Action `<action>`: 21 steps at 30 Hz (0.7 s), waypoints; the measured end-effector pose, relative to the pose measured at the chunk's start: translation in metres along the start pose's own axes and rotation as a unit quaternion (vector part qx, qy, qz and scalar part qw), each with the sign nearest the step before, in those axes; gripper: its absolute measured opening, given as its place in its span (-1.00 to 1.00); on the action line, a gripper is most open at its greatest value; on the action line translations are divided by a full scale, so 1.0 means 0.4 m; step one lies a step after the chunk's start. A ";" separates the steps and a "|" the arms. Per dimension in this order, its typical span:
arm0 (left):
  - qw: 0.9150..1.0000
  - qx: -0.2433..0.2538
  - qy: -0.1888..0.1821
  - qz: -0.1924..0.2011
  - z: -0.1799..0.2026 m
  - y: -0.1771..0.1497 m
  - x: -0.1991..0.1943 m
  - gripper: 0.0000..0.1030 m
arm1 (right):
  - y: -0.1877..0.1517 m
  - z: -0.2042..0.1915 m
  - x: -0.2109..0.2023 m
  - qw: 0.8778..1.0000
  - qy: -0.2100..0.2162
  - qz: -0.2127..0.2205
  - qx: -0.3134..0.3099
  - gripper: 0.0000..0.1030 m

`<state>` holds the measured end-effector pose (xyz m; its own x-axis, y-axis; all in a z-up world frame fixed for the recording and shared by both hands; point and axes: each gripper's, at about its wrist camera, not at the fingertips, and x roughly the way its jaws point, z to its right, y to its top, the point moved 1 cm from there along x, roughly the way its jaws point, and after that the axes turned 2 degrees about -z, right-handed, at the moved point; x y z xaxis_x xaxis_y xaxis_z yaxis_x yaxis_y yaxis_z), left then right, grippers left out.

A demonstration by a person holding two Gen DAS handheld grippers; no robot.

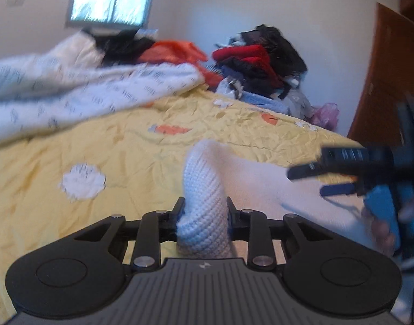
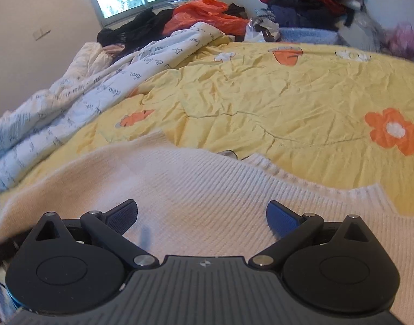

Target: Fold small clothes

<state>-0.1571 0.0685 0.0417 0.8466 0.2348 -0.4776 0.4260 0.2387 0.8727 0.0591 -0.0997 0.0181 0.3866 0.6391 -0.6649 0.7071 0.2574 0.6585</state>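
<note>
One sweater [image 2: 207, 195] on the bed [image 2: 288, 103], barely folded: your left gripper [image 1: 204, 211] is clamped on a bunched edge, right gripper [image 2: 202, 216] spread wide above the flat knit. Most folds remain.

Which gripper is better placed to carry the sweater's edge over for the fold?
Left, likely. The left gripper is shut on a bunched part of the white knit sweater, lifted off the yellow bedspread. The right gripper hangs open above the flat knit, holding nothing.
</note>
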 end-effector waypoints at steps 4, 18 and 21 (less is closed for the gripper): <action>0.995 0.094 0.005 0.022 0.088 -0.028 -0.005 -0.48 | 0.087 -0.050 0.006 0.992 0.097 -0.068 0.052 0.98; 0.990 0.138 0.016 0.028 0.109 -0.056 0.003 -0.48 | 0.116 -0.383 0.236 0.947 0.023 -0.266 -0.179 0.36; 0.991 0.133 0.012 0.027 0.100 -0.052 0.004 -0.48 | 0.110 -0.394 0.235 0.942 0.008 -0.261 -0.210 0.17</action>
<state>-0.1519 0.0264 0.0268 0.8637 0.2634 -0.4297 0.4528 -0.0311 0.8911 0.0332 0.0860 0.0403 0.0401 0.3568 -0.9333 0.5010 0.8010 0.3277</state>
